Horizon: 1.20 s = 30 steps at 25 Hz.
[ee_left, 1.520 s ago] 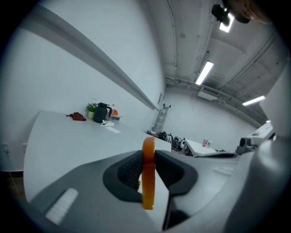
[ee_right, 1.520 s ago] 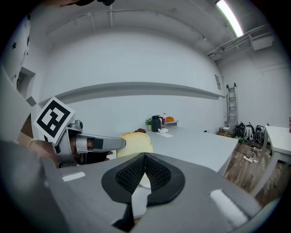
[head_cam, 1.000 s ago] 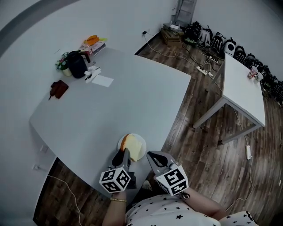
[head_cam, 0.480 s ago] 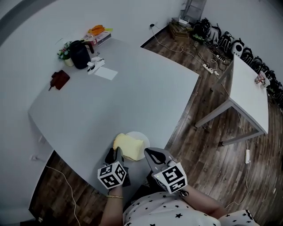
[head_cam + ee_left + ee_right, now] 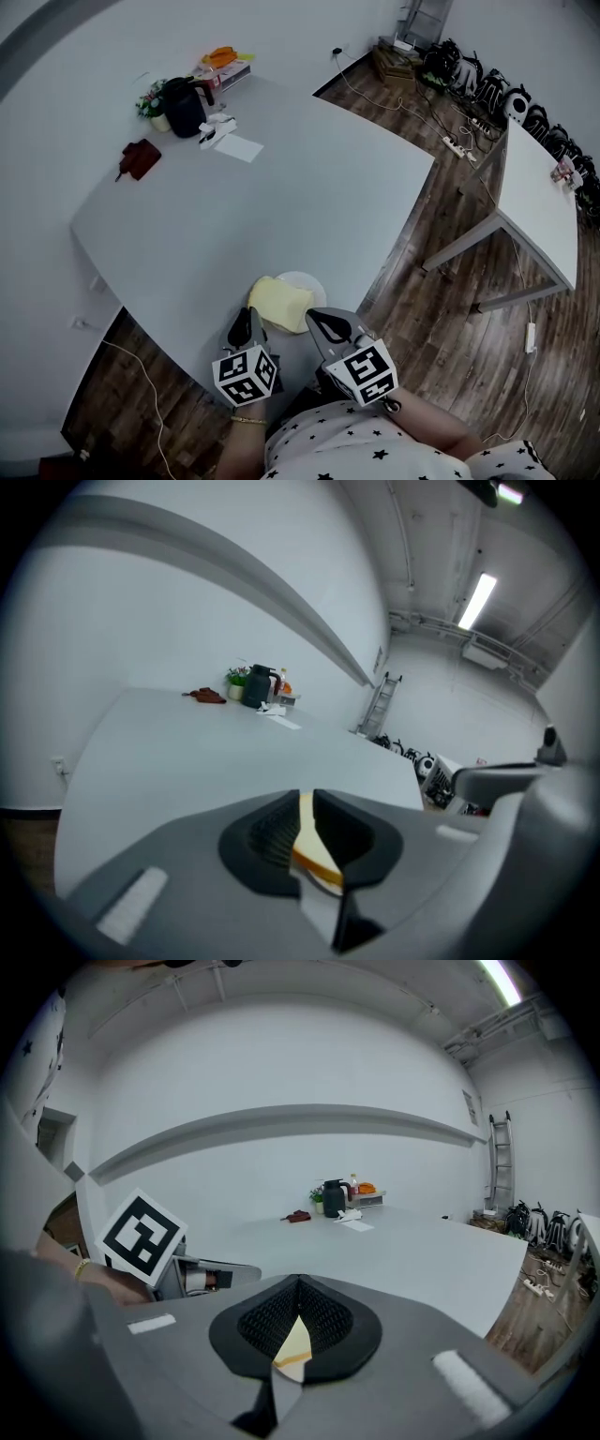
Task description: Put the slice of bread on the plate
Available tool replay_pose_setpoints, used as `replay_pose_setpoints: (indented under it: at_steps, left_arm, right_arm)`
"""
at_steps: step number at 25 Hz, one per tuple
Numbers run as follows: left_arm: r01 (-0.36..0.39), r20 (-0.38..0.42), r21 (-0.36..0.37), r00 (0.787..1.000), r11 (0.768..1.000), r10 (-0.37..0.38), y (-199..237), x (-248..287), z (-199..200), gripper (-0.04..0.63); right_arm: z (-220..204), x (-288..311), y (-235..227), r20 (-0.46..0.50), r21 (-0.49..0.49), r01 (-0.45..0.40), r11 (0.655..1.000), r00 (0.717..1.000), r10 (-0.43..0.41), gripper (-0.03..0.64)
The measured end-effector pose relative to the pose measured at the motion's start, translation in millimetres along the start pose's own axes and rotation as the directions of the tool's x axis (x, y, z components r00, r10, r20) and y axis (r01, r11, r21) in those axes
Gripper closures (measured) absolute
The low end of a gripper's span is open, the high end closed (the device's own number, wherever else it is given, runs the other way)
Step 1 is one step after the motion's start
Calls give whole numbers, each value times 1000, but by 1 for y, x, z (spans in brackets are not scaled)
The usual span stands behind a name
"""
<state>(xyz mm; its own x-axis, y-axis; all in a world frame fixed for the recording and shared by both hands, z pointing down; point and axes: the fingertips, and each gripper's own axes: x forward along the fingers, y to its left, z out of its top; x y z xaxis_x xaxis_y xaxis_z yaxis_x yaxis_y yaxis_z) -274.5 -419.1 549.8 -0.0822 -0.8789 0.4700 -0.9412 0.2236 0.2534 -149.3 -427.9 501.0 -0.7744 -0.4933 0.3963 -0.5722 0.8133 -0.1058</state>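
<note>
Tabletop (image 5: 281, 178) bare beyond plate (image 5: 303, 277); clutter (image 5: 187, 108) far corner.

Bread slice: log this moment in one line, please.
left gripper: shut on edge of slice of bread | slice: lying over plate, overhanging its left side | right gripper: shut, empty, near plate

The slice of bread (image 5: 279, 304) is pale yellow and roughly square, with a thin browner crust along its edge. Its broad face is turned upward, and it covers the left part of the plate (image 5: 315, 282). Its near edge sits between the jaws of the left gripper (image 5: 249, 324), which are closed on it. Whether it already rests on the plate cannot be told. The plate is small, round and white, lying flat near the table's front edge.
</note>
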Motion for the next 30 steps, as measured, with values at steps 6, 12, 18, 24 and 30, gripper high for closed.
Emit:
replay_pose_setpoints:
  at_steps: [6, 12, 18, 24, 30]
  left_arm:
    - [21, 64, 0, 998, 1000, -21, -22, -36, 15, 586]
    - [17, 104, 57, 994, 998, -22, -29, -66, 23, 586]
    - [14, 126, 55, 992, 998, -21, -22, -83, 24, 588]
    - [29, 127, 61, 991, 998, -36, -25, -91, 23, 588]
    - [45, 129, 70, 990, 997, -54, -28, -94, 25, 588]
  right_arm:
    - [-1, -6, 12, 4, -19, -22, 1000, 1000, 22, 618]
    - [-6, -15, 30, 6, -24, -51, 998, 999, 52, 618]
    - [3, -17, 41, 33, -32, -50, 998, 998, 51, 618]
    - [8, -21, 44, 51, -36, -38, 999, 998, 39, 618]
    - [10, -26, 45, 63, -34, -25, 999, 998, 27, 618]
